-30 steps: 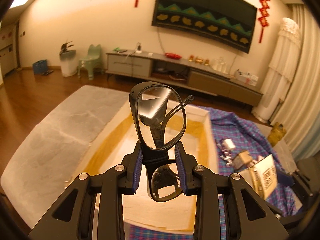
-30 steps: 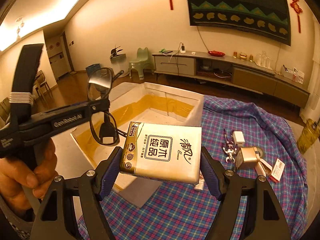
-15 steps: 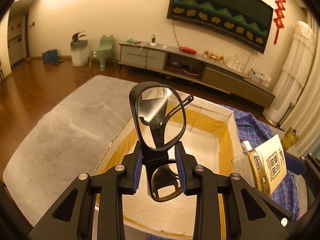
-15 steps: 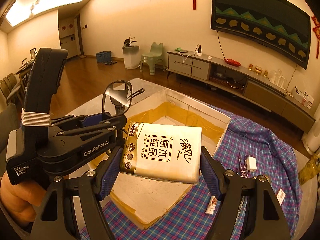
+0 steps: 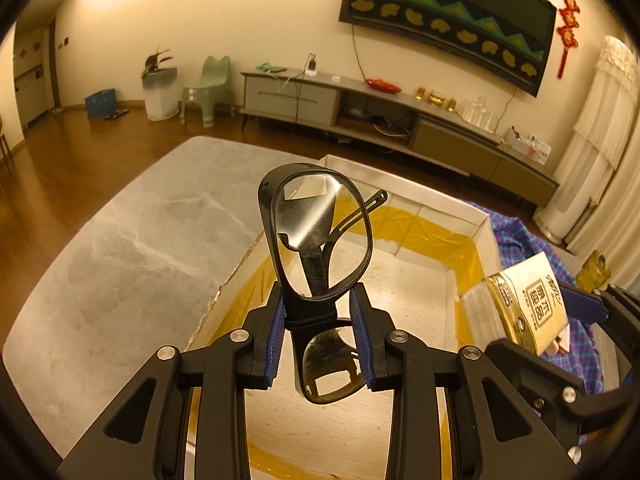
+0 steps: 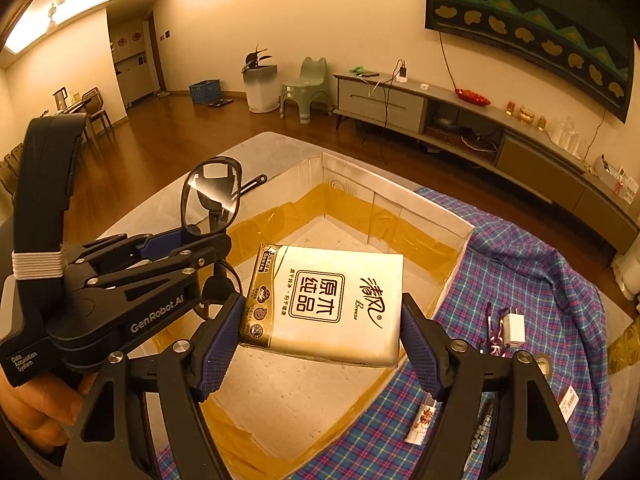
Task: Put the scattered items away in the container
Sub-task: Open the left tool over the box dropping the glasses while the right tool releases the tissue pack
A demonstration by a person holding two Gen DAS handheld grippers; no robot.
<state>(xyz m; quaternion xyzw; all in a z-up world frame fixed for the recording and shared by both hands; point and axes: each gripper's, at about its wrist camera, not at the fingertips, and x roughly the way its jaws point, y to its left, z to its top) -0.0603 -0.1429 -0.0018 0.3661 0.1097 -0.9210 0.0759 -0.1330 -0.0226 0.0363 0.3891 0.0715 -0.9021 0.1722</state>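
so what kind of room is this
Most likely a home living room: a long low media cabinet stands along the wall under a big wall-mounted screen, with a wooden floor and a small green chair.

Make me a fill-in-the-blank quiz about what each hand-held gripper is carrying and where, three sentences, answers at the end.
1. The left hand-held gripper is shut on a pair of black-framed ____.
2. The right hand-held gripper grips a cream soft pack of ____ by its two sides.
3. Both held things hang over the open white foam box, whose inner seams are lined with ____ tape.

Missing words: glasses; tissues; yellow
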